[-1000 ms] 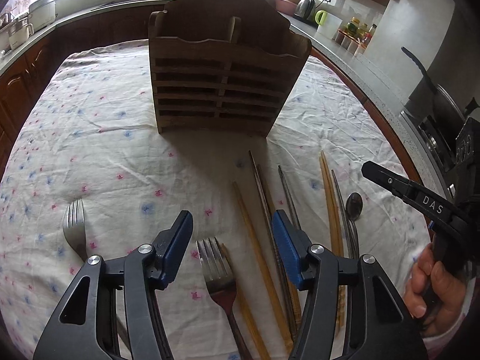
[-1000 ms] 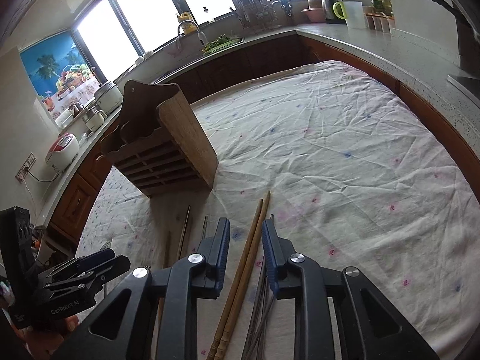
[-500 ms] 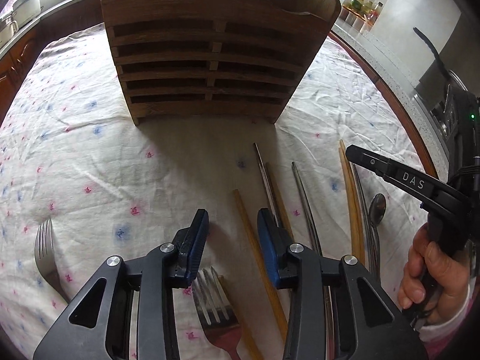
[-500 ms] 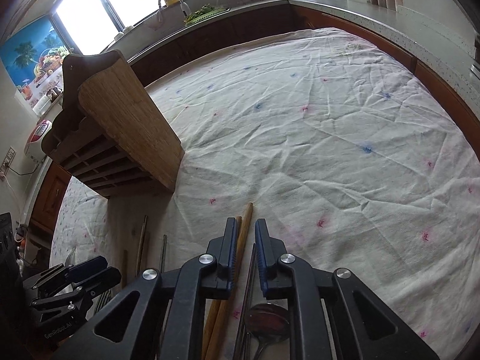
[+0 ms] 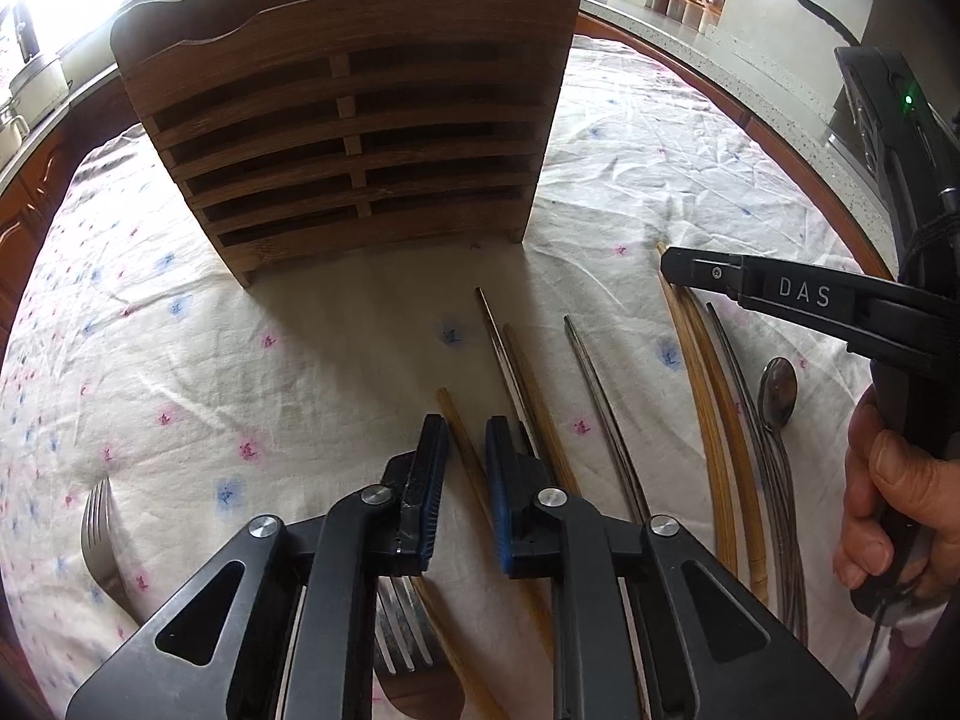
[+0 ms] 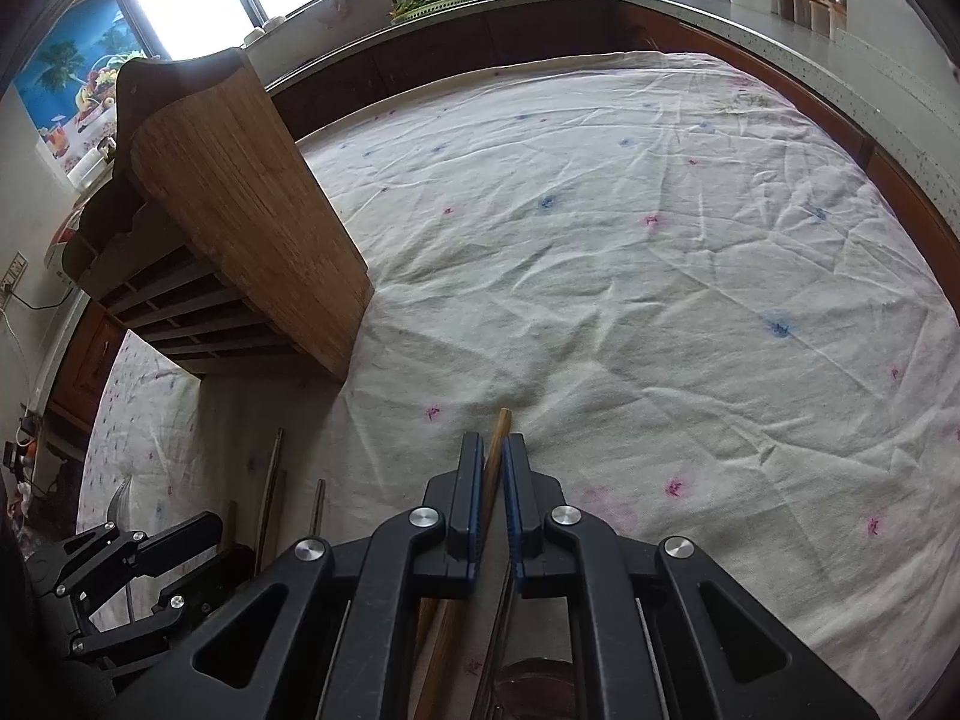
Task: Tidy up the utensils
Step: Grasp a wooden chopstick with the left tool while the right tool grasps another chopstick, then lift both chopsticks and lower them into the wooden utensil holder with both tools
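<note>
A slatted wooden utensil rack [image 5: 354, 126] stands on the flowered tablecloth [image 5: 630, 138]; the right wrist view shows its side [image 6: 240, 210]. Chopsticks, a spoon [image 5: 777, 390] and forks lie in front of it. My left gripper [image 5: 465, 456] is low over a single wooden chopstick [image 5: 459, 426], jaws narrowly apart on either side of it. My right gripper [image 6: 493, 468] is nearly closed around a pair of wooden chopsticks [image 6: 497, 438], also seen in the left wrist view [image 5: 705, 396]; actual contact is unclear. The right gripper's finger shows in the left view [image 5: 780, 294].
A fork [image 5: 99, 540] lies at the left and another fork [image 5: 402, 612] under my left gripper. Metal chopsticks [image 5: 600, 384] lie between the wooden ones. A kitchen counter [image 6: 750, 12] with jars and a kettle runs behind the table.
Both grippers have moved forward and lower toward the rack. Both jaws have narrowed, the left around a single wooden chopstick, the right around the wooden chopstick pair.
</note>
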Demonstrator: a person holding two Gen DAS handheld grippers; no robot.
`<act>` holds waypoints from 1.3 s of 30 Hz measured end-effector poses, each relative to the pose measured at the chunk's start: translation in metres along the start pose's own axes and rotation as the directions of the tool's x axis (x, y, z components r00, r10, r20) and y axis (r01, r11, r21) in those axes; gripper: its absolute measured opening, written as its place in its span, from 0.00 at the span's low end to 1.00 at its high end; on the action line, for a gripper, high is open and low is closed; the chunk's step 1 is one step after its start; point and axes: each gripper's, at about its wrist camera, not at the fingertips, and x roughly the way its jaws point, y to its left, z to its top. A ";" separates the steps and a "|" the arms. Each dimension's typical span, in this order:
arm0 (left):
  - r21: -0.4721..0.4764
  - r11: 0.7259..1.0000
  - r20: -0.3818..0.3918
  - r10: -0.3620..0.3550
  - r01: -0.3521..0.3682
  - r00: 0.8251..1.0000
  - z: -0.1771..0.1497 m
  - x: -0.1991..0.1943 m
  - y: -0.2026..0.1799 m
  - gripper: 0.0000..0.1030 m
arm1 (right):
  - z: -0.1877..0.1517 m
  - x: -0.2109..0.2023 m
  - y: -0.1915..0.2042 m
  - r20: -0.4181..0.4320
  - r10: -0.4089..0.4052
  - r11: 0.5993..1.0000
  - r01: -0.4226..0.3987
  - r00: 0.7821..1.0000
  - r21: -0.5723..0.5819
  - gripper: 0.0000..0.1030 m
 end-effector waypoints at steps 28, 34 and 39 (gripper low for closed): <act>-0.110 0.972 0.259 -0.175 0.209 0.950 -0.030 -0.146 0.043 0.04 | -0.026 -0.141 0.034 0.290 0.167 0.986 -0.167 0.942 -0.026 0.04; -0.108 0.965 0.339 -0.192 0.241 0.921 -0.044 -0.190 0.045 0.04 | -0.041 -0.187 0.049 0.363 0.193 0.981 -0.177 0.912 -0.077 0.04; -0.090 0.961 0.406 -0.206 0.263 0.890 -0.047 -0.223 0.049 0.04 | -0.046 -0.215 0.062 0.410 0.201 0.979 -0.163 0.890 -0.125 0.04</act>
